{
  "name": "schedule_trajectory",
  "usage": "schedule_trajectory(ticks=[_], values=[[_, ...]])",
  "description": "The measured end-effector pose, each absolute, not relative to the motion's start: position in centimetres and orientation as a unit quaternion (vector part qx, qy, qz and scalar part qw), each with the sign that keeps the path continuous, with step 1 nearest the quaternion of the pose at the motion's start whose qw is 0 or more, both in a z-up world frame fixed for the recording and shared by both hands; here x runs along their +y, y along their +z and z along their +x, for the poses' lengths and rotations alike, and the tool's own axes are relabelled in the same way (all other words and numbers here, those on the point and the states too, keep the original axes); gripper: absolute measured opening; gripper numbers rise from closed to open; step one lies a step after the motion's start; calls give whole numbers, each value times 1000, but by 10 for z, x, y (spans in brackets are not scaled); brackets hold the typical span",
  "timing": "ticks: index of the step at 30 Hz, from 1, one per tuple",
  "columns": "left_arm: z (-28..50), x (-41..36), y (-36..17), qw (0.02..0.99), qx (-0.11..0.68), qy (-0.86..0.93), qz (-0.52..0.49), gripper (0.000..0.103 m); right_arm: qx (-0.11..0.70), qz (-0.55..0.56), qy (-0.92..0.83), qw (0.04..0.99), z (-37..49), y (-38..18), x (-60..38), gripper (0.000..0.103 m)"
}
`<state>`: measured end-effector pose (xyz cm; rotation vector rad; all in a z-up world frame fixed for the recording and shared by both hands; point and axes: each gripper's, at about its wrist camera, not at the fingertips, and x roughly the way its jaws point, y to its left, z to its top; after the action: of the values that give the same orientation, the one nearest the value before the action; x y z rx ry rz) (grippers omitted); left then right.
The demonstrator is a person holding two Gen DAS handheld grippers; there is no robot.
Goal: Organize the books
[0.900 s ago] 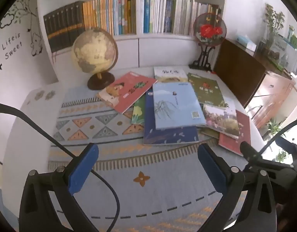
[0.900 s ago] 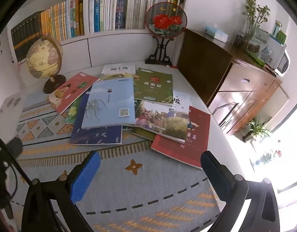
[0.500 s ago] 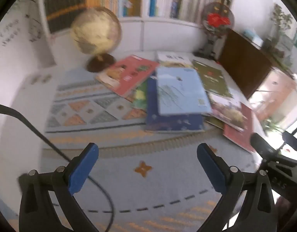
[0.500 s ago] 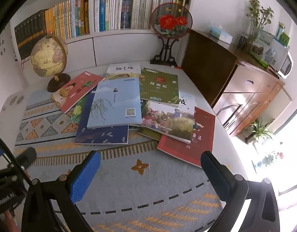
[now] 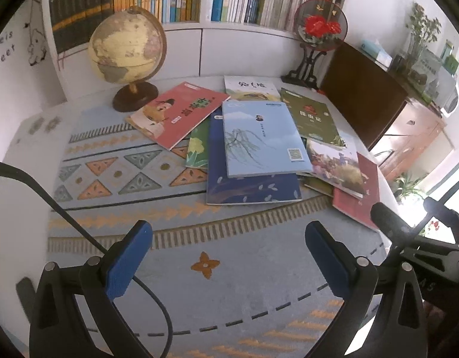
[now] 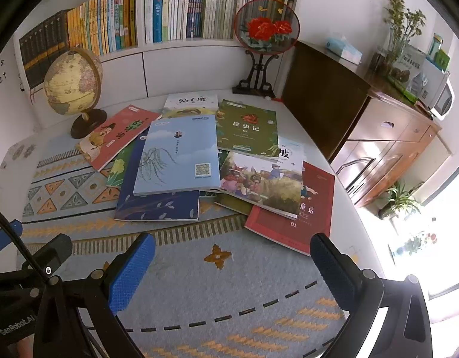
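Over the last second the left gripper [image 5: 228, 256] has swung and pushed in a little toward the pile: the globe [image 5: 127, 46] and the shelf behind it now sit larger and higher in its view than they did, after a blurred sweep half a second back. The right gripper [image 6: 232, 264] has crept in too, though less. Nothing in the pile itself has shifted, so I judge this as the approach only; no book has yet been sorted.

The books [image 5: 260, 146] lie in a loose overlapping heap on the far right part of the mat [image 5: 116, 214], right of the globe. A pale blue book [image 5: 262, 140] with a willow on it lies on top, over a dark blue one [image 5: 250, 189]; a red book [image 6: 295, 214] sticks out nearest on the right, and a pink one [image 5: 178, 113] lies by the globe's foot.

Both grippers stand spread as wide as they go, blue pads well apart, with nothing between them and nothing touched (only bare mat shows in the gaps). Each hangs over the near part of the mat, short of the pile, tilted down toward it. The right gripper's body shows at the right edge of the left view.
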<state>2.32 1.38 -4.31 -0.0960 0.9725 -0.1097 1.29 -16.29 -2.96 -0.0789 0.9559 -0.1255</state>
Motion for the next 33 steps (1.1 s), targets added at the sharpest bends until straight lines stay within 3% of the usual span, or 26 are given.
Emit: schedule_trajectory(ticks=[33], values=[[26, 28, -49, 888, 455, -26, -62, 102, 450, -23, -65, 890, 13, -27, -159, 103]])
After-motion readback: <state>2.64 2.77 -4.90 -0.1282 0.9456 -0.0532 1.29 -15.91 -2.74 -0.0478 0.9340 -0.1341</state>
